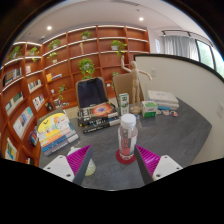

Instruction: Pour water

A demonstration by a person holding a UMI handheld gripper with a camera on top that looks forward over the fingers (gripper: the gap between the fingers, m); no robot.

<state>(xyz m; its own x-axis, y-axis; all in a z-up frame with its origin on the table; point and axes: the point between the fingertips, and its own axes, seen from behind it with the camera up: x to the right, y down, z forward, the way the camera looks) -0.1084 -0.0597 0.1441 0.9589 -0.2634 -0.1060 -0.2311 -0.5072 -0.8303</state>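
While unheld, bottle [127, 138] between hand-held gripper [115, 160] fingers.

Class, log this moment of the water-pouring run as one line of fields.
stage: approach | gripper: open | bottle: upright on table, between the fingers, gaps both sides | pouring: not begun

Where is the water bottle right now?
The water bottle stands on the grey table, between the open hand-held gripper fingers, with gaps both sides.
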